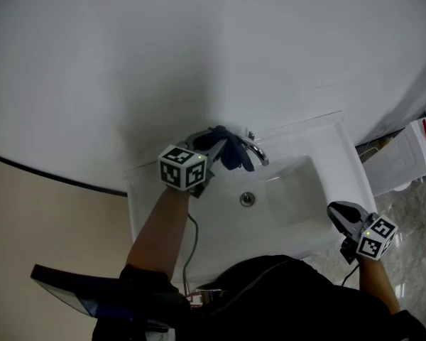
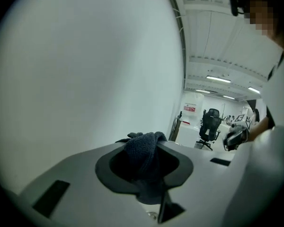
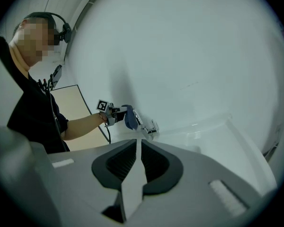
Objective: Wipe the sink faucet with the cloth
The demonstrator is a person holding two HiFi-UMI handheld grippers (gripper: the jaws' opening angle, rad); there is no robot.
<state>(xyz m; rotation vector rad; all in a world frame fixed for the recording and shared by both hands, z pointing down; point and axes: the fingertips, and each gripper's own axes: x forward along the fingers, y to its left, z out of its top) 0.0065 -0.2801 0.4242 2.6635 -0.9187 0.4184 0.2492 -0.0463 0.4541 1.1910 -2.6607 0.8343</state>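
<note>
Dark-blue cloth [image 1: 229,151] pinched in the left hand-held gripper [image 1: 210,146], jaws about half closed and pressing on it. Bunched between the jaws and just ahead of them, with one fold hanging off the tips. Apparently lying against the chrome faucet [image 1: 253,145] directly in front of that hand-held gripper, at the back of the white sink [image 1: 319,212]. To wipe well, judging from this: press the bunched fold, not the bare jaw tips, onto the spout [image 1: 262,157], to avoid scraping chrome with plastic. Draw along from base to outlet, then roll the wrist to wrap the fold over the top and down each side. Squeeze firmly enough to stop any slipping under drag. Work round the base too, not only the near face, and mind the loose tail, likely to snag. Right hand-held gripper [image 1: 346,216] shut tight, jaws edge to edge with nothing between them. Idle well off to the right of the left one, over the sink's front corner, touching neither cloth nor faucet. Best left there, out of the wiping path.
</note>
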